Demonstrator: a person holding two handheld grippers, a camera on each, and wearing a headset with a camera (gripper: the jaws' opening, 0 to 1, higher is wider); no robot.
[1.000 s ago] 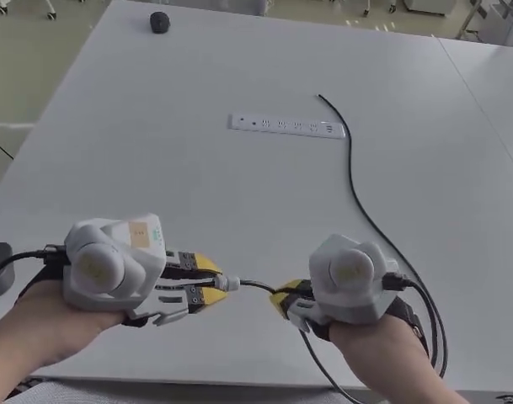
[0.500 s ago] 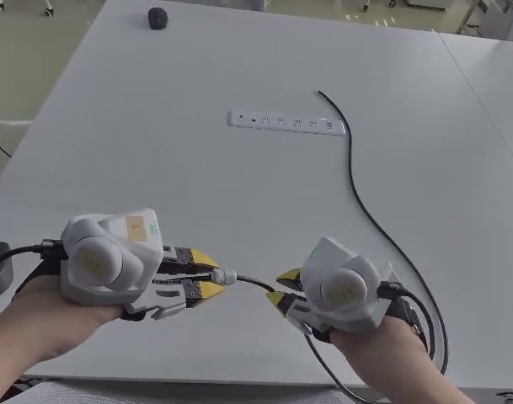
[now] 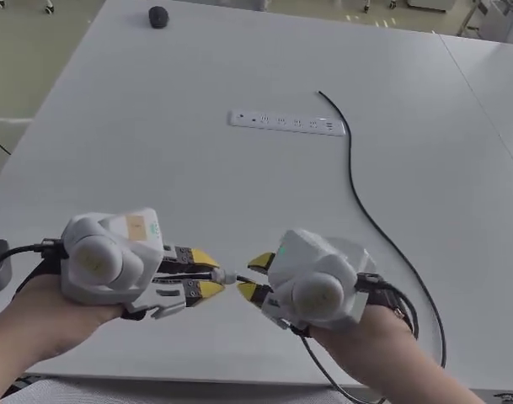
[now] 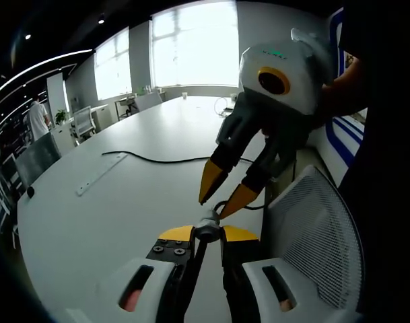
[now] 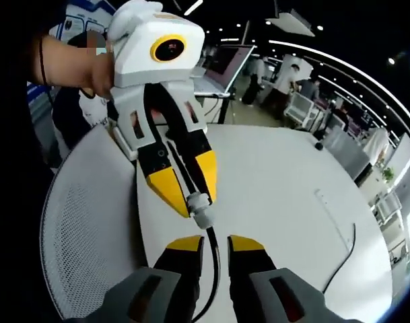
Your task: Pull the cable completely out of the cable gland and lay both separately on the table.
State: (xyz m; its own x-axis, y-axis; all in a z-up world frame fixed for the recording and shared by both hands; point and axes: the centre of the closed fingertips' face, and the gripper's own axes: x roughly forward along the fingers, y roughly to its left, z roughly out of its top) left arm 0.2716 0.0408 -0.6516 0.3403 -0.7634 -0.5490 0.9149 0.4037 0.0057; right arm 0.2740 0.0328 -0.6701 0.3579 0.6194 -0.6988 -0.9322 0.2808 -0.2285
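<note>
- Left gripper (image 3: 210, 273): rounded white-grey shell with a tan label (image 3: 138, 227) on top and a small green mark beside it.
- Right gripper (image 3: 252, 276): same white shell, with a green LED (image 3: 283, 251) near the front edge.
- Both have yellow fingertips (image 4: 181, 233) on black jaw links, small screws (image 4: 165, 249), and white finger bases with reddish slots.
- A black lead exits the rear of each shell: left lead (image 3: 20, 252), right lead (image 3: 412, 296).
- Thin dark band (image 5: 42, 62) on the left wrist.

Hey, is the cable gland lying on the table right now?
No, the cable gland sits clamped between the yellow jaws of the left gripper, up in the air.
</note>
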